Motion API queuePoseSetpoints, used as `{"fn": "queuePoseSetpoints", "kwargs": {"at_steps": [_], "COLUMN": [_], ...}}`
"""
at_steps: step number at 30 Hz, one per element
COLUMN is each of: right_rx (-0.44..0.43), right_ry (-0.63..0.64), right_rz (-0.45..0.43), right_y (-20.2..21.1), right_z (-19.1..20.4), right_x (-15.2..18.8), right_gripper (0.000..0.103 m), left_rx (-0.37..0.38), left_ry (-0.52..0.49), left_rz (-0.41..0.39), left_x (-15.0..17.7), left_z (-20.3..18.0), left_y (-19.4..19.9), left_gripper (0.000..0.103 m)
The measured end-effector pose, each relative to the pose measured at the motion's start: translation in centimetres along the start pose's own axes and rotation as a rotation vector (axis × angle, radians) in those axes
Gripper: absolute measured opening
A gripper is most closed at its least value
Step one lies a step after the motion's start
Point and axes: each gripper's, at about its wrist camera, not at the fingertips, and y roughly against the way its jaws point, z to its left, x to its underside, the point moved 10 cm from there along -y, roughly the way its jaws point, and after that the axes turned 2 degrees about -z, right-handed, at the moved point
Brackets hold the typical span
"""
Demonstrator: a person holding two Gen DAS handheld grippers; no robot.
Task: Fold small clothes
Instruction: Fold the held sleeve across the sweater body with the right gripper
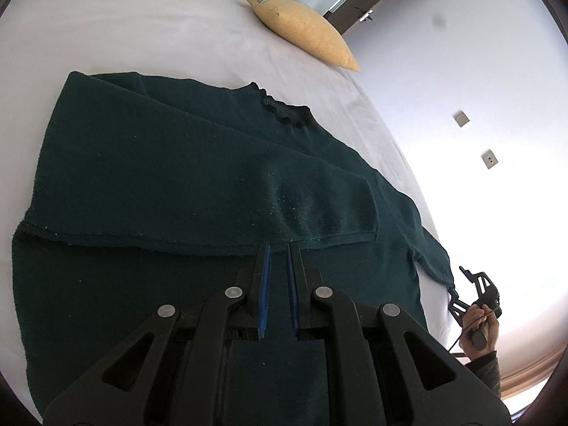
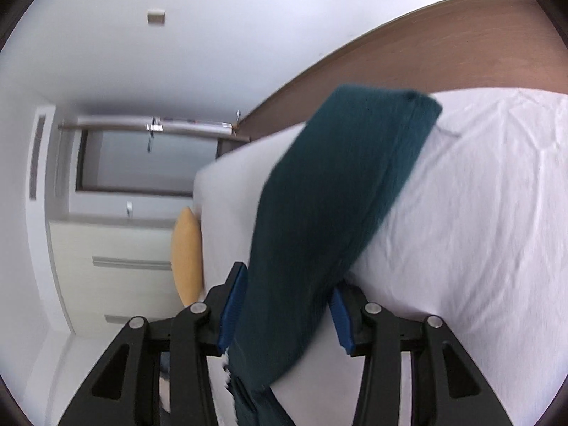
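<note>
A dark green sweater (image 1: 159,177) lies flat on the white bed (image 1: 142,35), one sleeve folded across its body and the collar toward the pillow. My left gripper (image 1: 278,248) hovers over the sweater's lower body, its jaws a narrow gap apart with nothing between them. My right gripper (image 2: 287,284) has the other sleeve (image 2: 337,195) running between its blue pads (image 2: 232,301), at the bed's edge; how tightly it grips I cannot tell. The right gripper also shows in the left wrist view (image 1: 475,291), at the sleeve's cuff.
A yellow pillow (image 1: 301,25) lies at the far edge of the bed. A brown headboard (image 2: 443,46) runs behind the bed. White drawers (image 2: 117,266) and a window stand beyond the bed. White wall with two switch plates (image 1: 490,159).
</note>
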Motion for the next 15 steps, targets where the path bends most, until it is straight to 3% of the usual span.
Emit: {"fn": "queuePoseSetpoints", "kwargs": {"at_steps": [7,8,9,11,12,13,15], "right_rx": [0.005,0.016,0.038,0.081,0.097,0.104,0.11], "right_ry": [0.037,0.053,0.076,0.156,0.216,0.283,0.392], "right_rz": [-0.062,-0.057,-0.044,-0.032,-0.029,-0.02,-0.005], "right_y": [-0.8,-1.0,-1.3,-1.3,-1.4,-1.6,-2.0], "right_z": [1.1,1.3,1.5,2.5,3.6,5.0,7.3], "right_x": [-1.0,-1.0,-0.8,-0.3,0.2,1.2,3.0], "right_gripper": [0.046,0.04,0.025,0.014,0.014,0.014,0.011], "left_rx": [0.043,0.049,0.055,0.07,0.082,0.096,0.122], "left_ry": [0.047,0.052,0.056,0.067,0.08,0.104,0.149], "left_rz": [0.017,0.02,0.02,0.019,0.017,0.011,-0.016], "left_x": [-0.1,-0.1,-0.1,-0.3,-0.5,-0.8,-1.5], "left_z": [0.3,0.4,0.5,0.5,0.6,0.7,1.0], "left_y": [-0.4,-0.5,-0.5,-0.7,-0.8,-0.9,-0.8], "left_gripper": [0.009,0.009,0.009,0.018,0.033,0.055,0.069]}}
